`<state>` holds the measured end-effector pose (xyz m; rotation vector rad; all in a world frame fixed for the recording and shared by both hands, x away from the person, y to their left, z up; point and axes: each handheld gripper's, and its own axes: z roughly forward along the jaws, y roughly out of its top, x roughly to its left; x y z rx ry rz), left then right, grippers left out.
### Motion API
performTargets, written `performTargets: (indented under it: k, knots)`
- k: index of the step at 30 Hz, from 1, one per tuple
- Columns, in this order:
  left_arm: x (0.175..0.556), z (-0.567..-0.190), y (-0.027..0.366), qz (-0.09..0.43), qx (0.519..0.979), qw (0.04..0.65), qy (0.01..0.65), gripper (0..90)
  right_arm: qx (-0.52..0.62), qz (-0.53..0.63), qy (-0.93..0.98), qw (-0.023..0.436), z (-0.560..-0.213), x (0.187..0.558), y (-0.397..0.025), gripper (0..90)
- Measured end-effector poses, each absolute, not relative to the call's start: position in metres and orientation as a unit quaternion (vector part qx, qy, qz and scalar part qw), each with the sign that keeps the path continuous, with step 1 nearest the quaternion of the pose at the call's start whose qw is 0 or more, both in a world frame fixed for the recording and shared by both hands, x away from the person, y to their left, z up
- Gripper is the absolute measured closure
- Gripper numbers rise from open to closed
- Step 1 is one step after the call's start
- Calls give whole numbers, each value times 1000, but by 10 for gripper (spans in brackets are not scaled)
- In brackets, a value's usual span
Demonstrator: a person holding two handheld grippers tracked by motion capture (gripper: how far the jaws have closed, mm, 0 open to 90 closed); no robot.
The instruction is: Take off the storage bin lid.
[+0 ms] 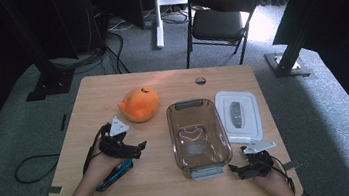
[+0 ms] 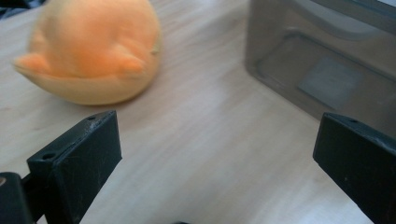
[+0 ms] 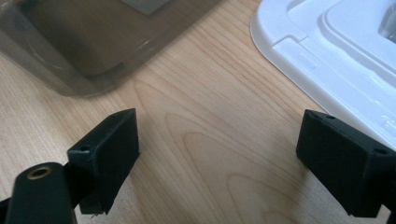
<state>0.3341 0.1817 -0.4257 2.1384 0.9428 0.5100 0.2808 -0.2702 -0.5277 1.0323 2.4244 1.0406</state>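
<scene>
My left gripper (image 1: 136,148) and right gripper (image 1: 236,167), both spread empty; orange plush toy (image 1: 139,104) seemingly still outside the clear container (image 1: 198,136).

We see a light wooden table (image 1: 111,90) carrying 3 things. An orange plush toy (image 1: 139,104) lies left of a clear plastic bin (image 1: 198,137), with a white lid (image 1: 237,115) just right of it.

High view overhead, facing forward-down. Gripper views close, low over table (image 1: 111,93); both share clear container (image 1: 198,136).
</scene>
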Motion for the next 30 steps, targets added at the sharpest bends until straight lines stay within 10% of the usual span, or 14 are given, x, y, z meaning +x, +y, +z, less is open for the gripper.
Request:
performTargets:
  k: [30]
  knots:
    - [466,-438,197,208,804,335,445,17,361,363,845,154,-528,281,-270,127]
